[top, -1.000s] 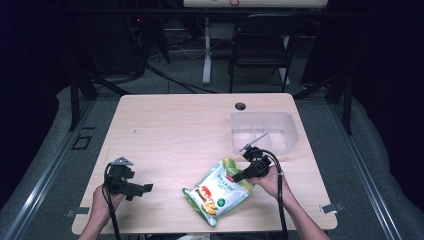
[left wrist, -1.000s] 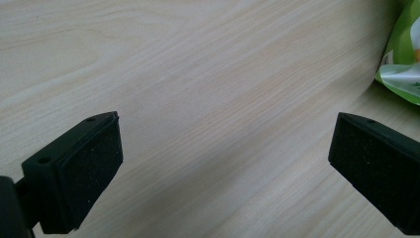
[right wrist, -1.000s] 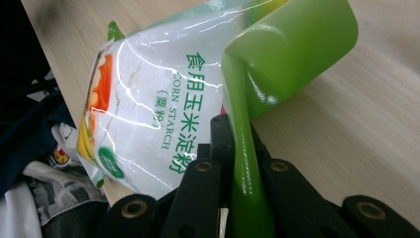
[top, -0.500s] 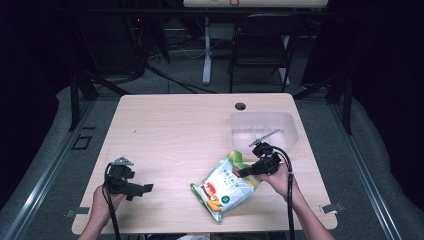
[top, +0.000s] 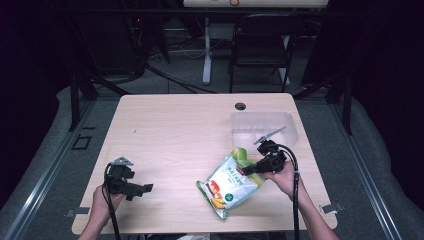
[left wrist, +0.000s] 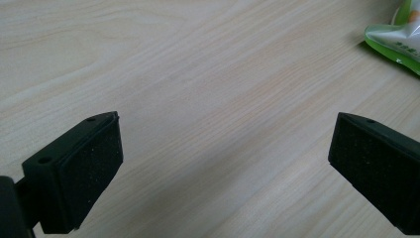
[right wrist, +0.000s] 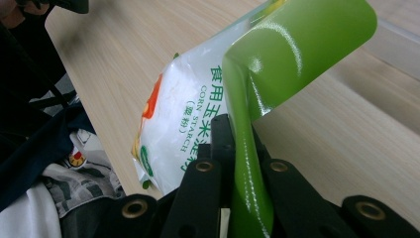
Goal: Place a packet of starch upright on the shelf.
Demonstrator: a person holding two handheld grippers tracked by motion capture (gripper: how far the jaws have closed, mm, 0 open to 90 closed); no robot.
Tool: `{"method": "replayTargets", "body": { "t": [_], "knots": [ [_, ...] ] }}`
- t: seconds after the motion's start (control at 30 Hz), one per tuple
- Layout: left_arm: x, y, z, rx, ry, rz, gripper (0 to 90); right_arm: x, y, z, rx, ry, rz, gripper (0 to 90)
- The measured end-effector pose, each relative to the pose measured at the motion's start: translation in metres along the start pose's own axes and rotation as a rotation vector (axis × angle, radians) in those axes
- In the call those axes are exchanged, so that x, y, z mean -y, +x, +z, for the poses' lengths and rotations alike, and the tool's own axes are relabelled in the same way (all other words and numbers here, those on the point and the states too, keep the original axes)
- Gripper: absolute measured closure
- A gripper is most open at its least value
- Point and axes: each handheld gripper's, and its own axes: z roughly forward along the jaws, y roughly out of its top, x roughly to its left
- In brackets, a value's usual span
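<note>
The glossy white-and-green plastic pouch of corn starch (top: 231, 182), printed with red and orange, hangs tilted over the pale wooden table (top: 175, 130), its green edge pinched in the right gripper (top: 248, 170), the clear plastic tub (top: 263, 128) just beyond, while the left gripper (top: 142, 188) gapes wide.

Corn starch bag (right wrist: 198, 114): glossy plastic film, green edge shiny with glare, white face smoother and duller. Tabletop (top: 175, 135): pale wood-grain laminate, matt. Left hand-held gripper (left wrist: 223, 163) pads: black, matt, finely rough, foam-like. Container (top: 262, 127): translucent plastic, frosted look. Right hand-held gripper (right wrist: 237, 163) arms: matt black plastic, brass-coloured rivets.
</note>
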Motion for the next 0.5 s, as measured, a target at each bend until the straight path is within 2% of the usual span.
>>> {"method": "replayTargets", "body": {
  "t": [0.03, 0.07, 0.1, 0.13, 0.27, 0.5],
  "knots": [
    [0.000, 0.000, 0.000, 0.000, 0.000, 0.000, 0.4, 0.000, 0.000, -0.001, 0.001, -0.008, 0.009, 89.7],
    [0.000, 0.000, 0.001, -0.004, -0.003, -0.002, 0.4, 0.000, 0.000, -0.003, 0.001, 0.008, -0.007, 89.8],
    [0.000, 0.000, 0.001, -0.003, 0.000, 0.000, 0.4, 0.000, 0.001, -0.003, 0.006, -0.012, 0.010, 89.8],
    [0.000, 0.000, 0.000, 0.003, 0.009, 0.003, 0.4, 0.000, 0.001, -0.005, 0.006, -0.003, -0.006, 89.9],
    [0.000, 0.000, 0.001, 0.002, 0.008, 0.001, 0.4, -0.001, 0.003, -0.011, 0.005, -0.008, -0.012, 90.0],
    [0.000, 0.000, 0.001, 0.000, 0.008, 0.002, 0.4, -0.002, 0.007, -0.022, -0.009, -0.040, -0.018, 90.0]
  ]
}}
